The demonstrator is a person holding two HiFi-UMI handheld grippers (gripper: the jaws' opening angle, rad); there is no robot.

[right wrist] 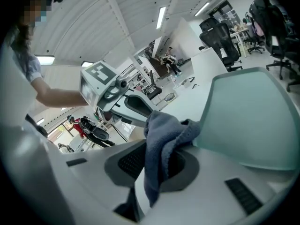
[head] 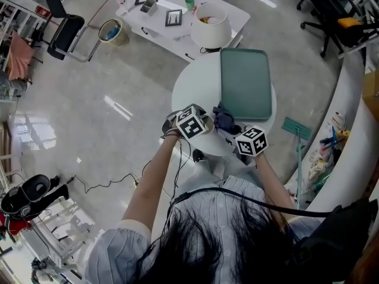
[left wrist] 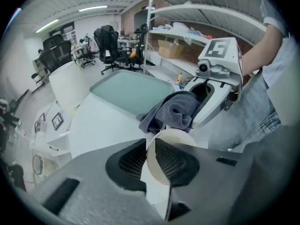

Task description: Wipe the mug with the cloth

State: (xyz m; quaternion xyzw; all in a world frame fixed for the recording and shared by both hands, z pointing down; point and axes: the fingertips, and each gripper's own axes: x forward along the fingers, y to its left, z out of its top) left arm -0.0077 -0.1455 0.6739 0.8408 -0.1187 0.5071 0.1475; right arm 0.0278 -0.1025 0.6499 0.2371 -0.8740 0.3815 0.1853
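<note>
Our left hand-held gripper (left wrist: 150, 149) clamps the mug (left wrist: 176, 136) above the worktop (head: 195, 90); our right hand-held gripper (right wrist: 157, 161) pinches the cloth (right wrist: 165, 128). We should press its folds firmly round the mug.

head view high overhead, steeply down; gripper views close, toward each other (cloth (head: 224, 120) shared)

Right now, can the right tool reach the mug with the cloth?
Probably yes: the right tool is shut on the cloth, which hangs right beside the mug held in the left tool, nothing between them.
</note>
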